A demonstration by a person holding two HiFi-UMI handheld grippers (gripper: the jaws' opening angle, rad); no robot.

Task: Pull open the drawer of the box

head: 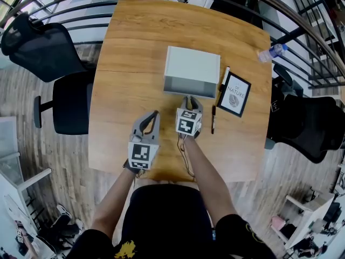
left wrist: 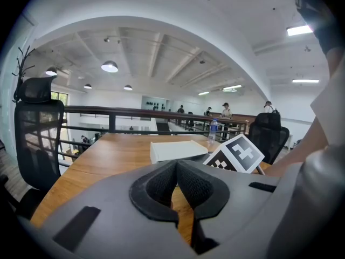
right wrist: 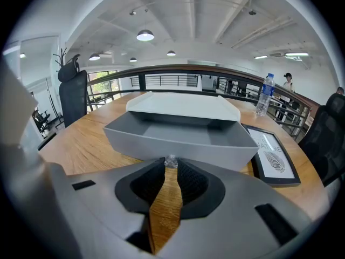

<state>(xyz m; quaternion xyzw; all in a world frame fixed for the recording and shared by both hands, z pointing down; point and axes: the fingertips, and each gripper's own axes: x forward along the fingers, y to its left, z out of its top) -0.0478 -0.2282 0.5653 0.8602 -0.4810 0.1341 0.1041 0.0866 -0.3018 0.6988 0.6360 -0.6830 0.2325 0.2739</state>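
Note:
A white box (head: 192,62) stands mid-table with its grey drawer (head: 188,86) drawn out toward me. In the right gripper view the drawer (right wrist: 180,139) is empty and open, under the white lid (right wrist: 183,106). My right gripper (head: 190,97) sits at the drawer's front, its pads shut on the small clear knob (right wrist: 171,161). My left gripper (head: 155,114) rests to the left of it, nearer me, shut with nothing between its tips (left wrist: 176,165). From the left gripper view the box (left wrist: 175,150) lies ahead, beside the right gripper's marker cube (left wrist: 235,154).
A framed print (head: 234,94) lies right of the box, with a black pen (head: 213,118) and a marker (head: 225,75) next to it. A water bottle (head: 271,52) sits at the far right edge. Black chairs (head: 38,45) (head: 307,124) flank the wooden table (head: 124,63).

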